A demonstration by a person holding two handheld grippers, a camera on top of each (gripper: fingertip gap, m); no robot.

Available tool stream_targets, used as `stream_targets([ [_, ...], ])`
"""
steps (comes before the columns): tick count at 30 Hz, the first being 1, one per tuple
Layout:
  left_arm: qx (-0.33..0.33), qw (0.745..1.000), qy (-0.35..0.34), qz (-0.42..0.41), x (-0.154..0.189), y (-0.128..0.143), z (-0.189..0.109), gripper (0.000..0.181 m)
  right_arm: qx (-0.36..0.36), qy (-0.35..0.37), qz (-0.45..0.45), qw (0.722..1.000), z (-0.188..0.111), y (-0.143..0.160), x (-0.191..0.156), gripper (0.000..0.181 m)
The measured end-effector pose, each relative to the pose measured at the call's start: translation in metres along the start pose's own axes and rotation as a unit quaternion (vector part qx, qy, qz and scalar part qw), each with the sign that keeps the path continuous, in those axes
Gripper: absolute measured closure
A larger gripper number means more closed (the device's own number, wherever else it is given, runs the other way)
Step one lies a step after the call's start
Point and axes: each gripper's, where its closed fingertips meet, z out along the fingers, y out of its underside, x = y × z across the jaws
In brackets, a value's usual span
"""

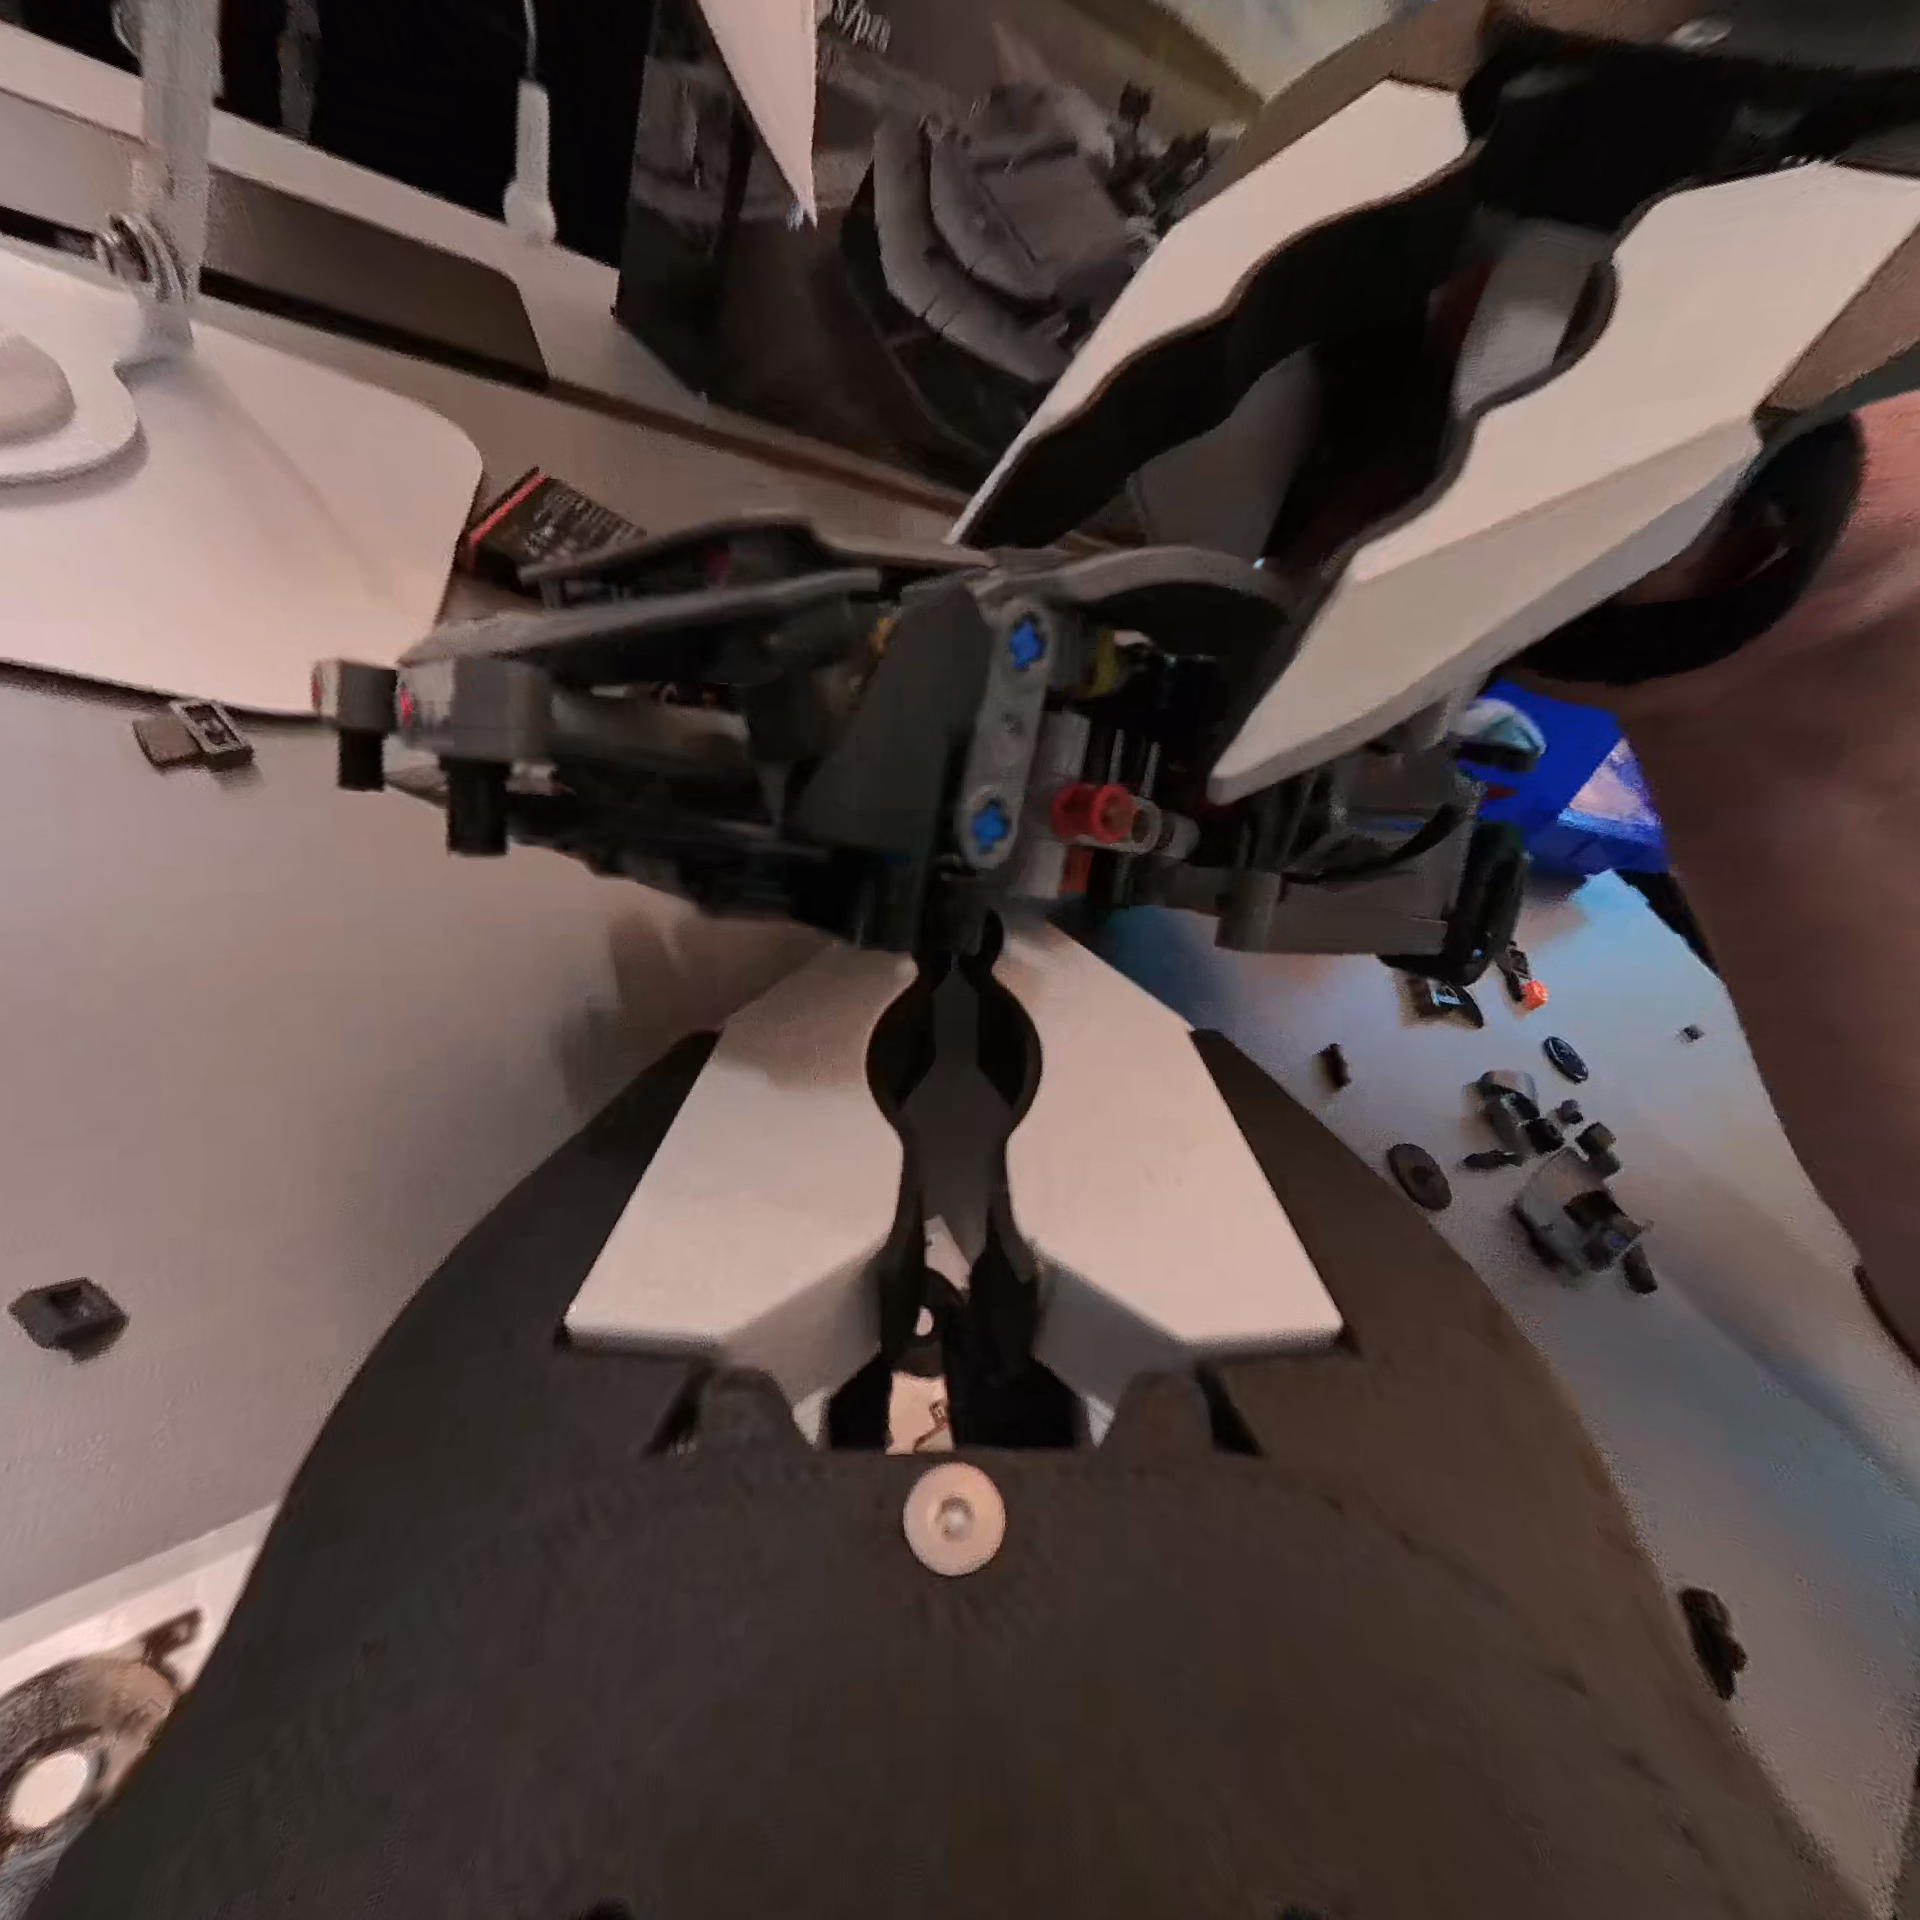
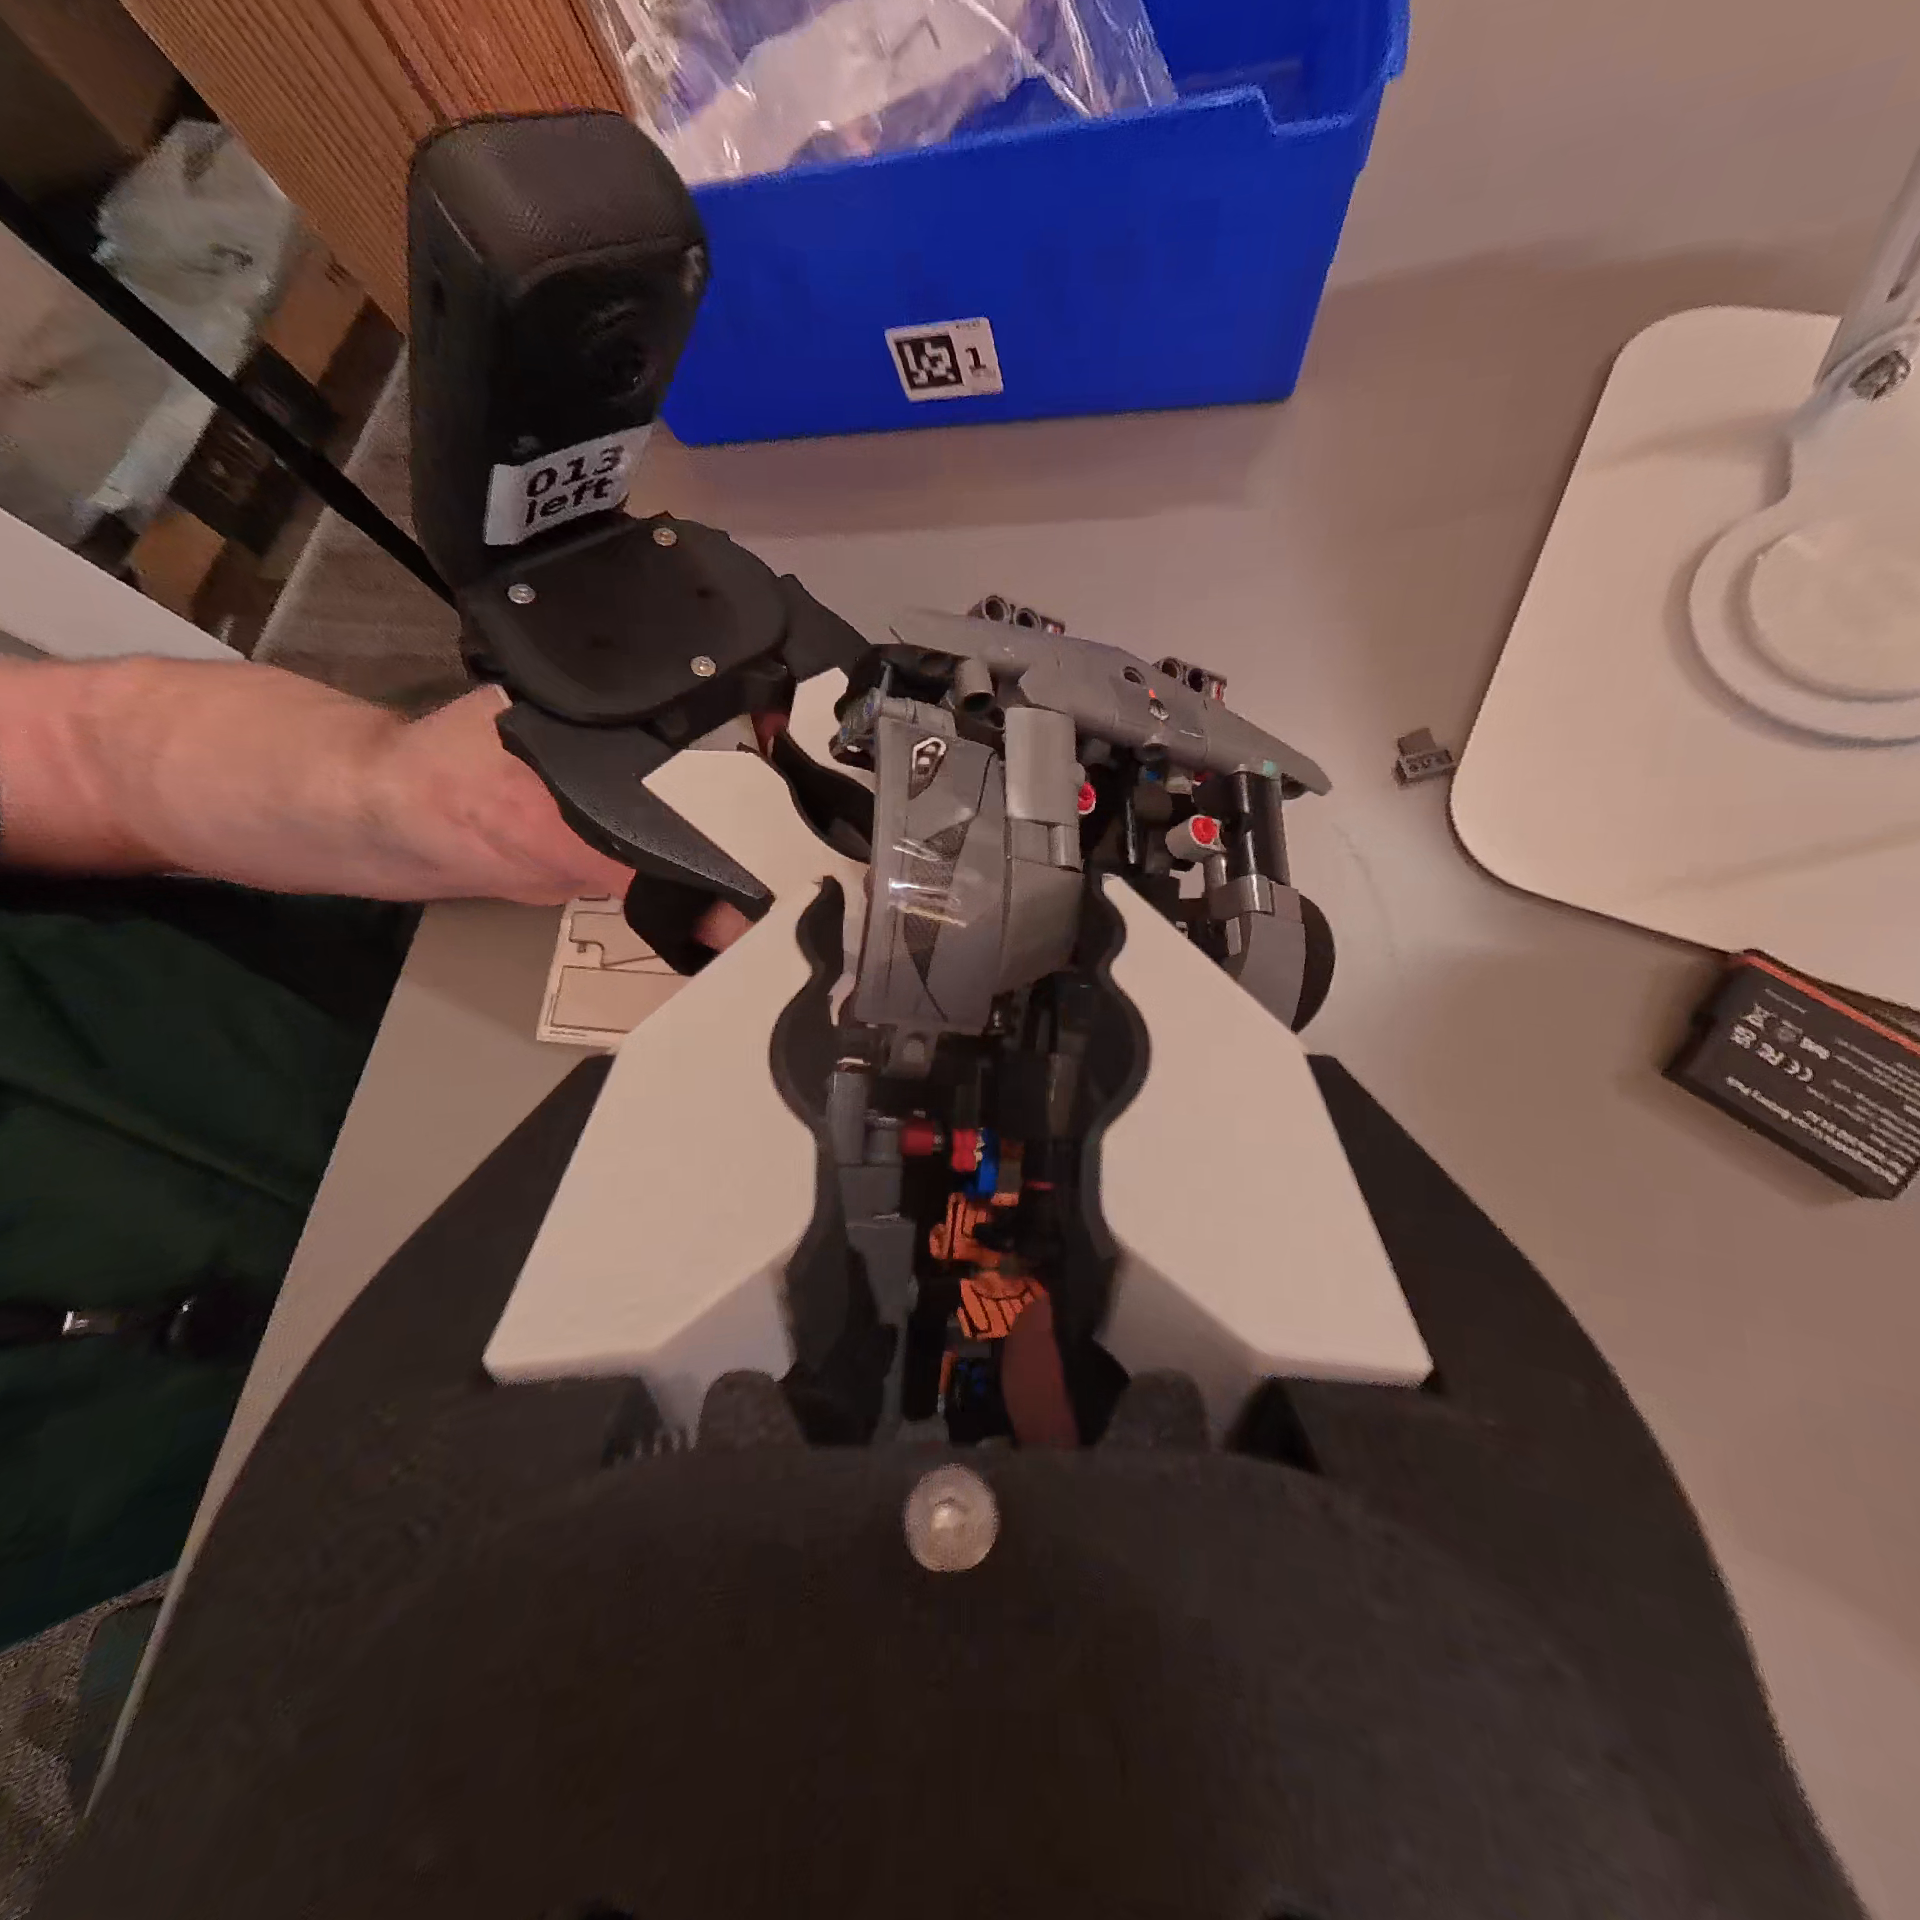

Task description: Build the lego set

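A grey and black lego car model (image 2: 956, 883) with red and blue pins is held above the table. My right gripper (image 2: 971, 904) is shut on it, with the white fingers (image 2: 1226, 1039) pressing on both sides of its body. In the left wrist view the model (image 1: 894, 727) lies across the middle and the right gripper's fingers (image 1: 1455, 582) clamp its right end. My left gripper (image 1: 961, 940) is shut, its tips right at the model's underside. I cannot tell whether a small piece is pinched there. In the right wrist view the left gripper (image 2: 800, 779) reaches in from the left.
A blue bin (image 2: 1039, 239) with plastic bags stands behind. Loose small pieces (image 1: 1538, 1143) lie on the table to the right. A black battery (image 2: 1797, 1070), a white lamp base (image 2: 1714, 644), a small grey piece (image 2: 1423, 767) and a paper sheet (image 2: 592, 977) lie around. A hand (image 2: 364, 790) holds the left gripper. About 5 cm separates my left fingertips from my right.
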Motion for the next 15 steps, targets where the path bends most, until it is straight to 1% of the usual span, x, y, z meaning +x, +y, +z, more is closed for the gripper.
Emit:
stream_targets([
  [5, -0.041, 0.999, 0.016, -0.008, 0.003, 0.013, 0.006, 0.181, -0.02, 0.007, 0.007, 1.0, 0.001, 0.011, 0.0, 0.139],
  [8, -0.094, 0.995, 0.016, 0.002, 0.003, 0.027, 0.01, 0.181, -0.044, 0.011, 0.014, 0.999, 0.004, 0.021, 0.001, 0.138],
  [10, -0.12, 0.993, 0.0, 0.022, -0.002, 0.035, 0.011, 0.177, -0.06, 0.02, 0.015, 0.998, 0.008, 0.028, 0.003, 0.137],
  [15, -0.153, 0.988, 0.018, 0.024, 0.0, 0.043, 0.014, 0.176, -0.067, 0.037, 0.022, 0.997, 0.008, 0.032, 0.007, 0.14],
])
